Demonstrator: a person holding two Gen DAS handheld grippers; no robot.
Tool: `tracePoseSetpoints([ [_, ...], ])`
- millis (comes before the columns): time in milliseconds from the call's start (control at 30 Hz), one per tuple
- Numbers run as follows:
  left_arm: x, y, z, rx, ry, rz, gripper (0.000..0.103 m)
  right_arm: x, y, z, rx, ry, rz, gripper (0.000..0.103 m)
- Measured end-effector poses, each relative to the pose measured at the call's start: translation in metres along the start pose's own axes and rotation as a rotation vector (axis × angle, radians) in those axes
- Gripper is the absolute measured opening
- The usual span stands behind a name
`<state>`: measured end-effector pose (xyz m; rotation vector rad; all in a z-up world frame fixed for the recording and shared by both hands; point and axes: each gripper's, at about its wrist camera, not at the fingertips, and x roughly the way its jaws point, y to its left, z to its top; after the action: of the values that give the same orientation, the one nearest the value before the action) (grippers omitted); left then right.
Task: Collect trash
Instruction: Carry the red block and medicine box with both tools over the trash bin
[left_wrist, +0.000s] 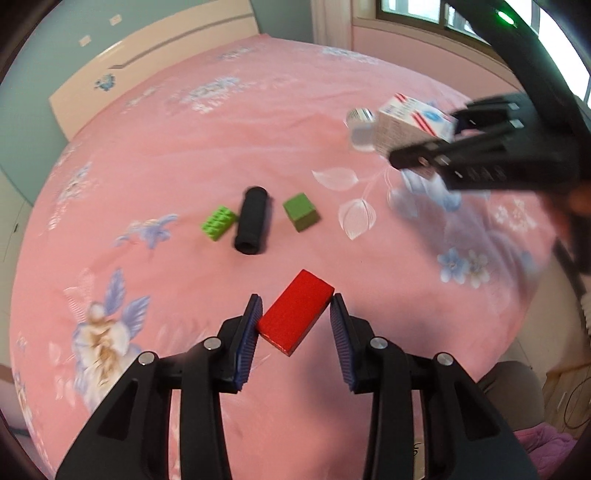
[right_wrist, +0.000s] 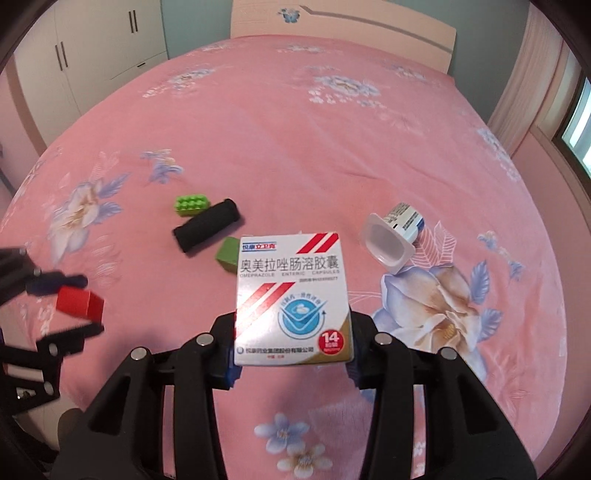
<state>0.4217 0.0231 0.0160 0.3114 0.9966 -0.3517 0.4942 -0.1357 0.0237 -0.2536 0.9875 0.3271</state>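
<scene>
Holding, left claw (left_wrist: 295, 314): a red block (left_wrist: 294, 312), flat and oblong with sharp edges, sits skewed between the blue ribbed pads, both pads pressing its long sides; it is lifted clear of the bed.
Holding, right claw (right_wrist: 293, 332): a medicine box (right_wrist: 293, 295), white card with red diagonal stripes, a blue round emblem, a red disc reading 14 and a gold corner, printed face up; the pads close on its two side edges, near the end closest to the camera.
Box from the left wrist view: the same medicine box (left_wrist: 413, 123) shows up at upper right, gripped by the right claw (left_wrist: 454, 144), raised above the bedspread and blurred.
Bed (right_wrist: 295, 129): pink bedspread with pale blue and white flowers, carrying all the loose items.
Plastic cup (right_wrist: 391, 236): small, translucent white with a blue and white label, lying on its side with its open mouth toward the camera; its inside looks empty, and it lies apart from the box, to the right.
Black roll (right_wrist: 207, 229): dark cylinder lying flat mid-bed, one open end visible in the left wrist view.
Studded green brick (right_wrist: 192, 204): bright green, just beside the roll's far side.
Green cube (right_wrist: 228, 254): duller green, near the roll's other side, partly behind the box.
</scene>
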Motion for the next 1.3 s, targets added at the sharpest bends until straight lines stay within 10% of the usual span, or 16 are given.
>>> tracePoseSetpoints([
  [767,-0.191,-0.025,-0.012,-0.044,-0.201,0.193,0.040,-0.229,0.077,-0.056,-0.163,-0.235,-0.002,0.044],
  [1300,-0.244,-0.059,-0.063,-0.043,-0.249,0.212,0.040,-0.298,0.111,-0.114,-0.236,-0.285,-0.001,0.044],
])
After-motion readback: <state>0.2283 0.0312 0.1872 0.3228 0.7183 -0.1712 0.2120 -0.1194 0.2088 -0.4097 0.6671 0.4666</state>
